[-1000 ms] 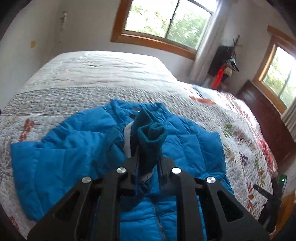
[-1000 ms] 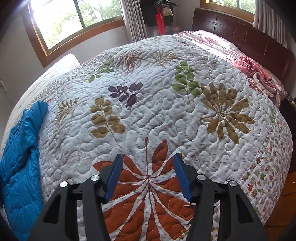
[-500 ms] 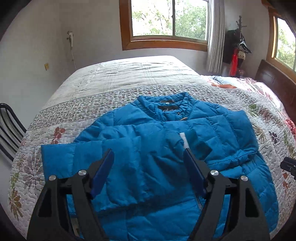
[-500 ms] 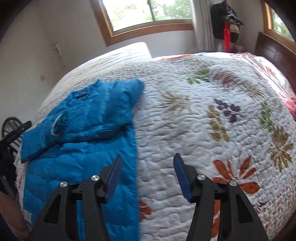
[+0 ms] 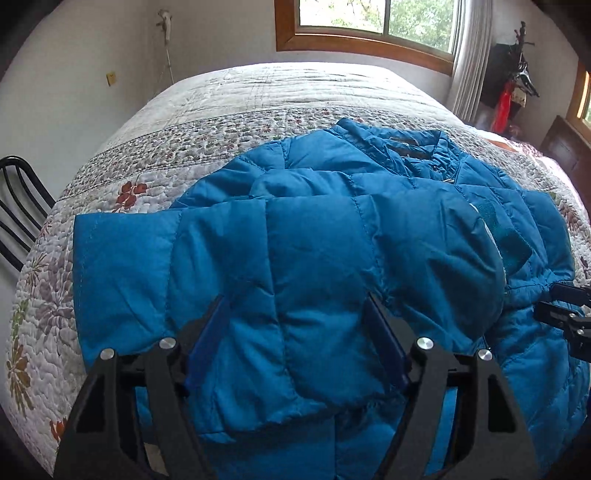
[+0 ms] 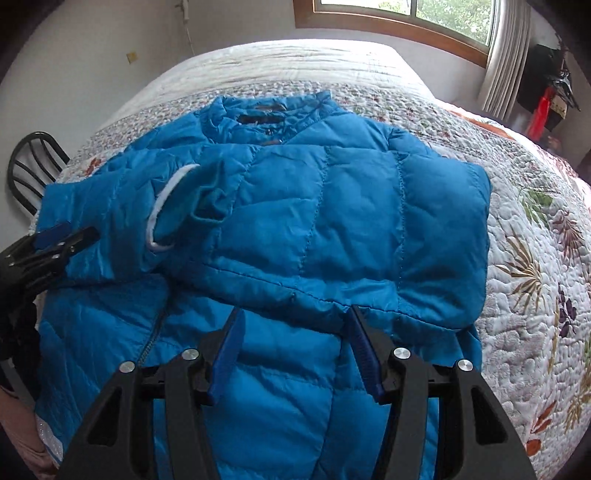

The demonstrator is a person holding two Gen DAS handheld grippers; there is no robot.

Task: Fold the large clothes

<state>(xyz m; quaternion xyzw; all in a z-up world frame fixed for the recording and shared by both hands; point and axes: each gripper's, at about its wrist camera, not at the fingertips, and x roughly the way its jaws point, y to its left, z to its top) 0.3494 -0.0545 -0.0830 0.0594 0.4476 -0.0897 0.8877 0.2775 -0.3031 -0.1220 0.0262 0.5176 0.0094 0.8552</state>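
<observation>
Jacket: a blue quilted puffer jacket (image 6: 325, 206) lies front up on the bed, collar (image 6: 266, 110) toward 12 o'clock, hem toward 6 o'clock under both cameras.
Sleeves: both are folded across the chest; in the right wrist view one sleeve runs in from 3 o'clock, and the other sleeve's cuff (image 6: 173, 206), with its white lining showing, lies at about 9 o'clock.
Left gripper: the left gripper (image 5: 295, 332) hovers over the folded sleeve; its jaws are closing slightly yet stand wide apart, the blue pads (image 5: 207, 339) clear of the fabric, holding nothing.
Right gripper: the right gripper (image 6: 295, 347) hangs over the lower edge of the folded sleeve, jaws about half open, nothing clamped between them.
Bed: a white quilt (image 6: 535, 258) with leaf and flower prints covers it, the bare part at 3 o'clock of the jacket.
Room: a wood-framed window (image 5: 369, 33) at 12 o'clock, a black chair (image 5: 18, 206) at 9 o'clock.
</observation>
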